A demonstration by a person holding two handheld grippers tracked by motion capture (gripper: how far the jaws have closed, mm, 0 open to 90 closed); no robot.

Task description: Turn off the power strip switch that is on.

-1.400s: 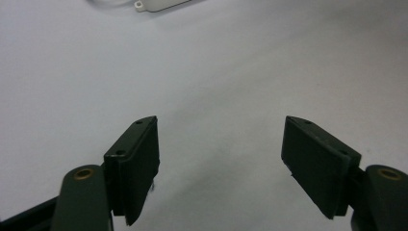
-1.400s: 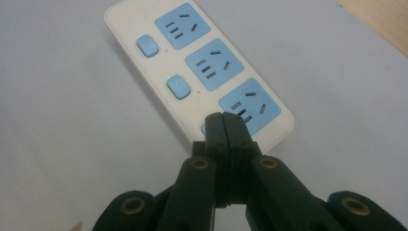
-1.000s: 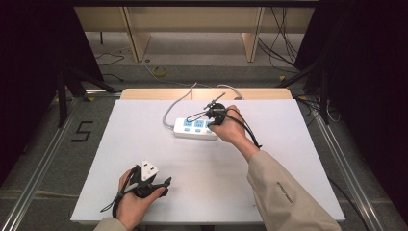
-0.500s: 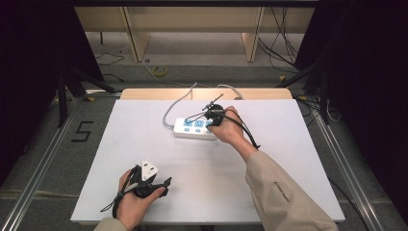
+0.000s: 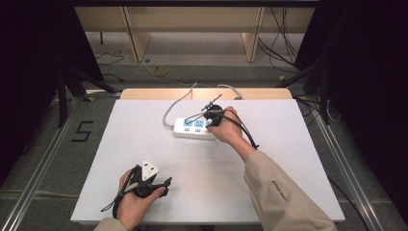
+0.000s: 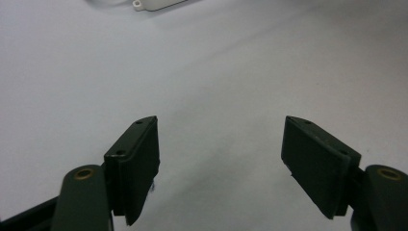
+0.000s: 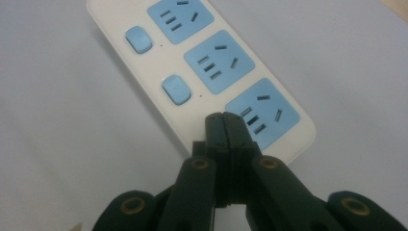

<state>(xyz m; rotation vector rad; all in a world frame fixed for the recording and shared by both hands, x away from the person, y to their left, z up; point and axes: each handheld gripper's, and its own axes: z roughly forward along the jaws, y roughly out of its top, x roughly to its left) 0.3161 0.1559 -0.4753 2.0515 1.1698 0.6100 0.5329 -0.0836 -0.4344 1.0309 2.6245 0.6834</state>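
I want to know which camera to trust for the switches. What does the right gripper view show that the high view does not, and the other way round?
The right gripper view alone shows the right tongs shut, their tips over the power strip where a third switch would sit, beside two blue switches and three blue sockets.

The high view alone shows the left tongs low on the white table, the strip's grey cable, and the person's sleeve.

Both share the power strip on the table and the right tongs at its end.
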